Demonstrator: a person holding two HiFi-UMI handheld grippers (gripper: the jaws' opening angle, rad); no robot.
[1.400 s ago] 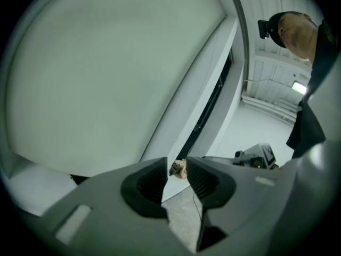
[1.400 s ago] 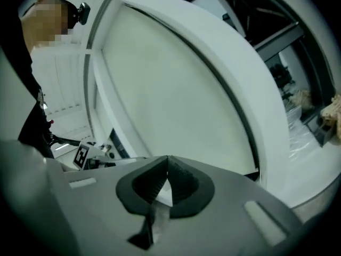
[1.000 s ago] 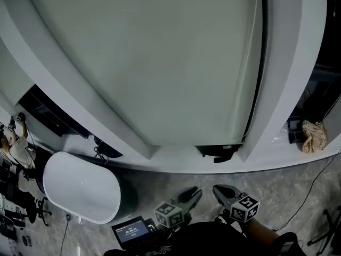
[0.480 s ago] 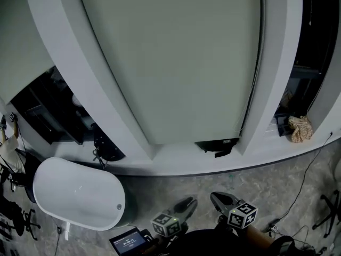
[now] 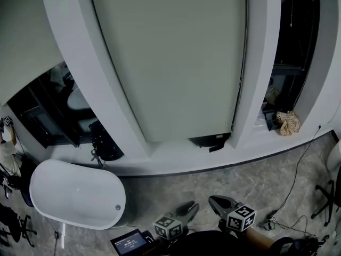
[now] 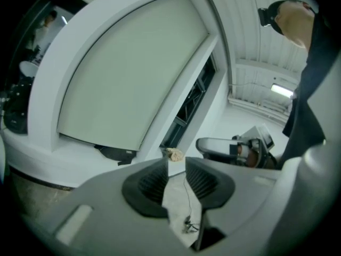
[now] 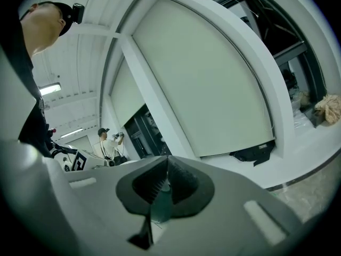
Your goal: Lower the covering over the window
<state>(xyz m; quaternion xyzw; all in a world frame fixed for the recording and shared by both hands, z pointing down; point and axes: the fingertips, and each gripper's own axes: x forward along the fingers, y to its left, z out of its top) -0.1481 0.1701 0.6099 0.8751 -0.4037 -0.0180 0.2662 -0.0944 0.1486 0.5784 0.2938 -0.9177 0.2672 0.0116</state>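
A pale green roller blind point(image 5: 170, 57) hangs over the middle window, with its bottom edge just above the white sill point(image 5: 176, 156). A dark gap point(image 5: 210, 141) shows under its right end. The thin pull cord point(image 5: 241, 79) runs down the blind's right side. Both grippers sit low at the bottom of the head view, far from the blind and cord. My left gripper point(image 5: 191, 206) has its jaws slightly apart with nothing between them point(image 6: 176, 167). My right gripper point(image 5: 213, 199) is shut and empty point(image 7: 166, 161). The blind point(image 6: 128, 79) point(image 7: 208, 84) also appears in both gripper views.
A white bathtub point(image 5: 74, 193) stands on the marbled floor at the left. A beige cloth point(image 5: 287, 122) lies on the right sill, and a cable point(image 5: 295, 169) trails across the floor. A small screen point(image 5: 128, 241) sits beside my left gripper. Another person point(image 7: 109, 142) stands far off.
The head view has swung, showing more floor and more of the dark windows at either side. The blind's bottom edge stays just above the sill, and both grippers stay low.
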